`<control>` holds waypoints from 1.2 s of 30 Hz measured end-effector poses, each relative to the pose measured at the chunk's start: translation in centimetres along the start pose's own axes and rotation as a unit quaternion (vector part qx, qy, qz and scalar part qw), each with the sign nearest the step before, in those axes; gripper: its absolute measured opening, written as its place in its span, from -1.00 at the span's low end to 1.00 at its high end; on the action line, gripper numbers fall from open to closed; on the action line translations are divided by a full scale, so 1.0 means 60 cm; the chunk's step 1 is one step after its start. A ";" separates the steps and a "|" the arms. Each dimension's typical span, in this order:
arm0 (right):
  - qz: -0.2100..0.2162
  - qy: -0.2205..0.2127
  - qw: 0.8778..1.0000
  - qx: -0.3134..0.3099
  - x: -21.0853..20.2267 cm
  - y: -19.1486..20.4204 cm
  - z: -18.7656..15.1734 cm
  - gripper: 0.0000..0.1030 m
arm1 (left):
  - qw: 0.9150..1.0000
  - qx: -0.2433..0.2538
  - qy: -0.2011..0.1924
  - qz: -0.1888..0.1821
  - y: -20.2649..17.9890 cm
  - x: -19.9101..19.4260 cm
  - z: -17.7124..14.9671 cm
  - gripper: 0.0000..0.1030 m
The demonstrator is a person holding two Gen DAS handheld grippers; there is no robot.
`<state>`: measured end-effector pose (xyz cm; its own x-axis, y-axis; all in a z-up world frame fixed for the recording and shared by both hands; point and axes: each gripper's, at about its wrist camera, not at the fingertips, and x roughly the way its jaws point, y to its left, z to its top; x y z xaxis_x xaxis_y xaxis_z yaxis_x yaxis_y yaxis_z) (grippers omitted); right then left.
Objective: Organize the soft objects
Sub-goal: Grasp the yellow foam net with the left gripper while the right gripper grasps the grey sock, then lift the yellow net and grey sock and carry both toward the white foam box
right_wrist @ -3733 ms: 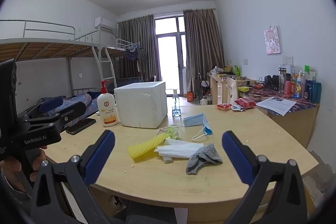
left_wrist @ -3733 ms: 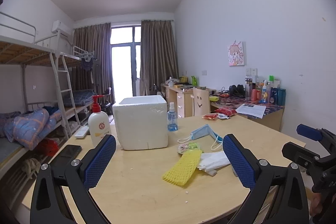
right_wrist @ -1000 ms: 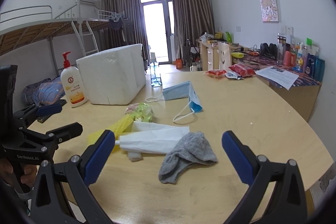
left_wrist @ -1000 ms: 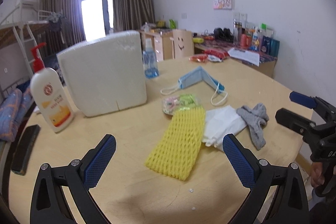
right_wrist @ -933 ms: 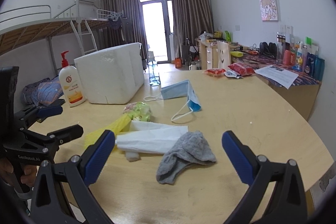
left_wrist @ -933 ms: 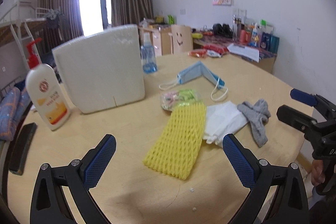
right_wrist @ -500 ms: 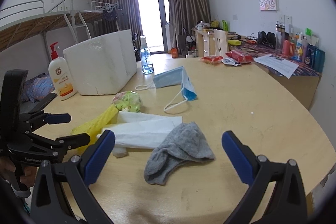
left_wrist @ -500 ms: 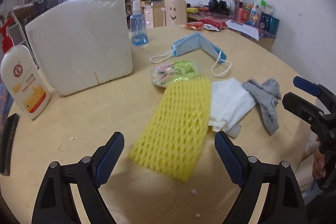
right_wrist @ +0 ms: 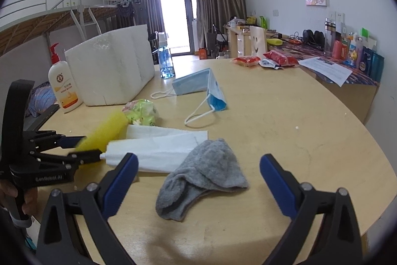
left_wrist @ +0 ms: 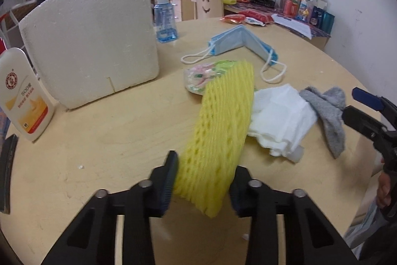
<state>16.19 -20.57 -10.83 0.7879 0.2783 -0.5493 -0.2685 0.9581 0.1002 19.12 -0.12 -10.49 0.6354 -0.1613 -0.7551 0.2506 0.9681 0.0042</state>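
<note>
Yellow foam netting [left_wrist: 223,126], light and squashy, pinched at its near end by the left gripper [left_wrist: 202,181], jaws just closing on it; lying on the table [left_wrist: 124,131] beside white tissue [left_wrist: 280,116]. Right gripper [right_wrist: 198,180] spread wide over grey sock [right_wrist: 203,173].

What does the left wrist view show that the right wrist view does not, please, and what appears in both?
Only the left wrist view shows the left tool closed on the near end of the yellow foam net; its jaws have just been closing. Only the right wrist view shows the right tool open above the grey sock, plus the bunk bed. Both show the white foam box, the blue face mask and the white tissue.
</note>
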 end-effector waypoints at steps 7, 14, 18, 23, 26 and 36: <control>-0.008 0.024 1.000 -0.003 0.017 -0.001 -0.003 0.62 | 1.000 -0.021 -0.001 -0.010 0.020 -0.002 -0.002 -0.63; -0.033 0.053 0.998 0.012 0.033 -0.009 -0.009 0.53 | 0.999 -0.029 -0.003 -0.020 0.025 -0.006 -0.005 -0.63; -0.023 0.063 0.998 0.022 0.040 -0.015 -0.013 0.10 | 0.999 -0.033 -0.004 -0.024 0.028 -0.007 -0.005 -0.63; -0.013 0.063 0.997 0.046 0.041 -0.025 -0.014 0.03 | 0.999 -0.031 -0.009 -0.025 0.026 -0.012 -0.007 -0.63; -0.009 0.058 0.997 0.054 0.040 -0.032 -0.014 -0.05 | 0.999 -0.029 -0.014 -0.026 0.025 -0.018 -0.007 -0.63; 0.012 0.037 0.997 0.062 0.031 -0.036 -0.011 -0.61 | 0.998 -0.032 -0.036 -0.026 0.028 -0.039 -0.003 -0.73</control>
<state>17.89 -22.16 -12.59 0.7373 0.3005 -0.6050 -0.2127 0.9533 0.2142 17.89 1.91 -8.82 0.6737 -0.2231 -0.7045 0.2385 0.9680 -0.0784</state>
